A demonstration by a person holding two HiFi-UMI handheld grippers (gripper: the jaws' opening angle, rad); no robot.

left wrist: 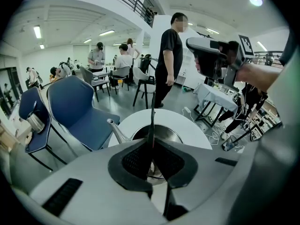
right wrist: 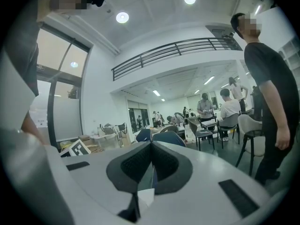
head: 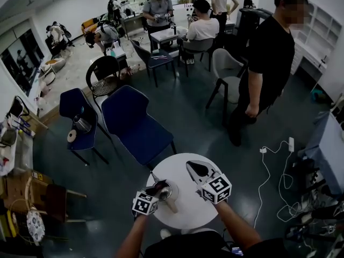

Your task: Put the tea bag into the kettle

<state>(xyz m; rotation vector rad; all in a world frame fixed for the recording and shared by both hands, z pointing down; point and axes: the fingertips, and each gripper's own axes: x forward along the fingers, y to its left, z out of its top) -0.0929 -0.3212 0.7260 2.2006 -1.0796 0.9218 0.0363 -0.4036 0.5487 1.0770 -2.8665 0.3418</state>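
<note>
One kettle [left wrist: 161,131] sits on one round table [head: 185,211]. My left gripper [left wrist: 152,146] pinches one tea bag [left wrist: 152,123] above it. My right gripper [right wrist: 151,149] is closed.

Bright, even light from ceiling lamps [right wrist: 122,17], soft shadows, heavy fisheye bending, dark corners, blurred near foreground.

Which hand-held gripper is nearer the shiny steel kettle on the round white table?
Left. The left hand-held gripper, pinching a thin dark strip, hangs over the open shiny steel kettle; the right hand-held gripper is off to its right.
</note>
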